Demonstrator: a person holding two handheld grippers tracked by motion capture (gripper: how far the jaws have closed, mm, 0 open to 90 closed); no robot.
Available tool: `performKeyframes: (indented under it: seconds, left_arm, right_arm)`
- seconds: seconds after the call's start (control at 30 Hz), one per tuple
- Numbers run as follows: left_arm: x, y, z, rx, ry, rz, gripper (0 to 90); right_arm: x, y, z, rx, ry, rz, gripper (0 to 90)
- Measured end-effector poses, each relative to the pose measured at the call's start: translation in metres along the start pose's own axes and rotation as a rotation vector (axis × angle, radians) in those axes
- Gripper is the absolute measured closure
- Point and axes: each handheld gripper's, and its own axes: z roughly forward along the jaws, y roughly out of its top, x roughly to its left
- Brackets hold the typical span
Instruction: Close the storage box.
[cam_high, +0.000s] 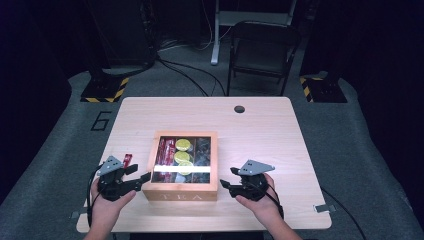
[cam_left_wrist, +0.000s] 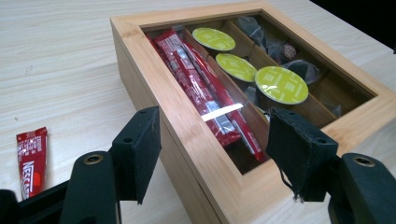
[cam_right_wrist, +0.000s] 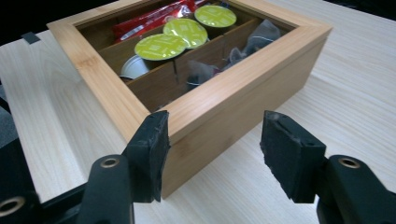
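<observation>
Left gripper (cam_left_wrist: 215, 149) (gaping) beside wooden box (cam_left_wrist: 196, 154).

Bright overhead light on the table (cam_high: 280, 130), dark surroundings, white glare streak across the box lid (cam_left_wrist: 222, 111), slightly soft focus

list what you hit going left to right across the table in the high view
left gripper → red sachet → wooden tea box → right gripper
</observation>
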Motion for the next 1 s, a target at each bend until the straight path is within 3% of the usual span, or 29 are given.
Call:
performKeyframes:
  seconds: [0.23,0.37,0.53,0.83,1.0]
  left_arm:
    - [0.010,-0.002,0.004,0.013,0.018,-0.010,35.2]
    - [0.019,-0.007,0.004,0.002,0.054,-0.020,35.2]
    - [0.032,-0.015,0.003,-0.011,0.071,-0.068,35.2]
    - [0.047,-0.023,0.002,-0.013,0.112,-0.076,35.3]
    - [0.054,-0.026,0.001,-0.012,0.117,-0.088,35.3]
  right_arm:
    - [-0.011,-0.003,-0.005,0.001,-0.030,0.022,39.8]
    - [-0.018,-0.005,-0.009,0.002,-0.047,0.037,39.8]
    - [-0.023,-0.009,-0.010,0.007,-0.070,0.053,39.9]
    - [-0.032,-0.019,-0.012,0.019,-0.102,0.074,40.3]
    - [-0.032,-0.024,-0.008,0.032,-0.091,0.079,40.7]
